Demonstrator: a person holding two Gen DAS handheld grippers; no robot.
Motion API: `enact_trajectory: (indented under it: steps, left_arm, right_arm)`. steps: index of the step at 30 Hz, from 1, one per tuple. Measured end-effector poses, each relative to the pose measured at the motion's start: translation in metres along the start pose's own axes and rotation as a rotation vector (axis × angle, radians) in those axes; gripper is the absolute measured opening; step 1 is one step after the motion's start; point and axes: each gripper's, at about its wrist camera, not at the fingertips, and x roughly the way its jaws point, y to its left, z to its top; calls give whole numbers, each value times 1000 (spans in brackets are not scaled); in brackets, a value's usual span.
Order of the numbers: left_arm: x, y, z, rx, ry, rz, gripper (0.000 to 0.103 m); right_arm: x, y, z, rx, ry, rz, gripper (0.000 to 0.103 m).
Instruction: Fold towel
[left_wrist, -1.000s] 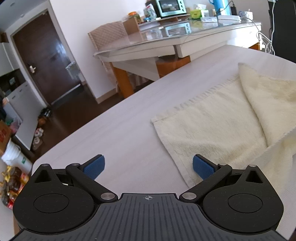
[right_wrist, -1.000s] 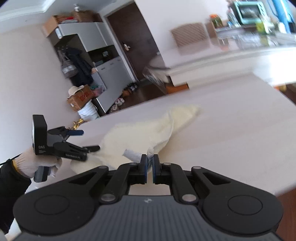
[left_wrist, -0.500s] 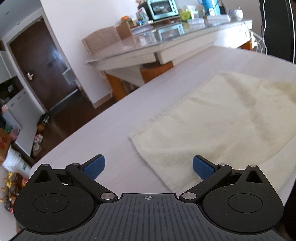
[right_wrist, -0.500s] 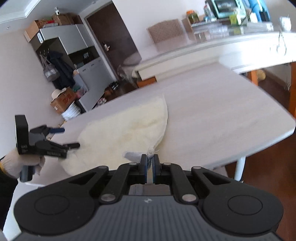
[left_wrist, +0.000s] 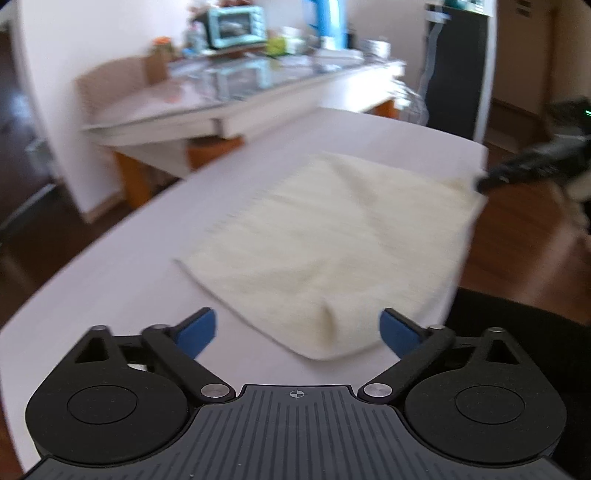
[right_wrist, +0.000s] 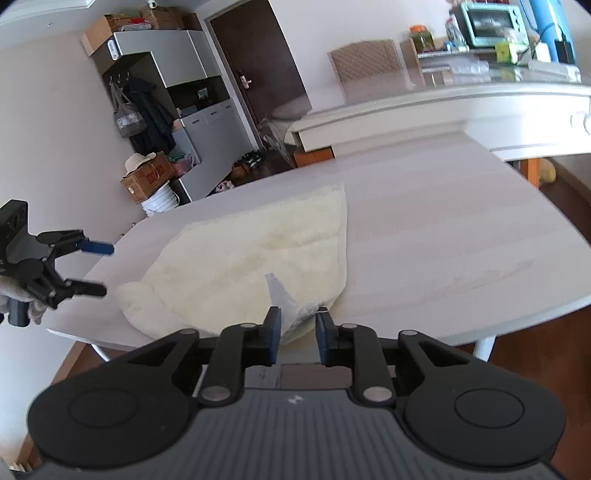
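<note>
The towel (right_wrist: 258, 254) lies folded on the pale table (right_wrist: 443, 236), filling the centre of both views; its near edge reaches the table's lower edge in the right wrist view. In the left wrist view the same towel (left_wrist: 332, 236) runs from the lower centre toward the upper right of the frame.

Your left gripper (left_wrist: 298, 330) points down at the near corner of the towel. Its jaws stand wide and are closing. The corner of the cloth lies between the blue pads (left_wrist: 195, 332) but neither pad touches it. In the right wrist view this gripper (right_wrist: 99, 267) appears at the left edge of the frame, off the table's edge and clear of the towel, carried by a gloved hand (right_wrist: 22, 301).

Your right gripper (right_wrist: 297, 330) sits at the towel's near edge, lower centre of its own view. Its jaws are opening, with a narrow gap between the pads. A grey tag (right_wrist: 280, 295) and the towel's corner lie in that gap; the tag appears to rest against the left pad, though the view is too tight to confirm contact. In the left wrist view this gripper (left_wrist: 517, 171) is a blurred dark shape at the right edge, at the towel's far corner.
</note>
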Motion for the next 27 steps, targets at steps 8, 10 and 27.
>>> enact_trajectory:
  steps: [8, 10, 27]
  left_arm:
    - [44, 7, 18, -46, 104, -148, 60]
    - [48, 11, 19, -71, 126, -173, 54]
    - [23, -15, 11, -45, 102, -139, 13]
  right_arm:
    - [-12, -8, 1, -34, -16, -11, 37]
    - [-16, -10, 2, -61, -19, 1, 40]
    - [-25, 10, -6, -878, 59, 104, 43]
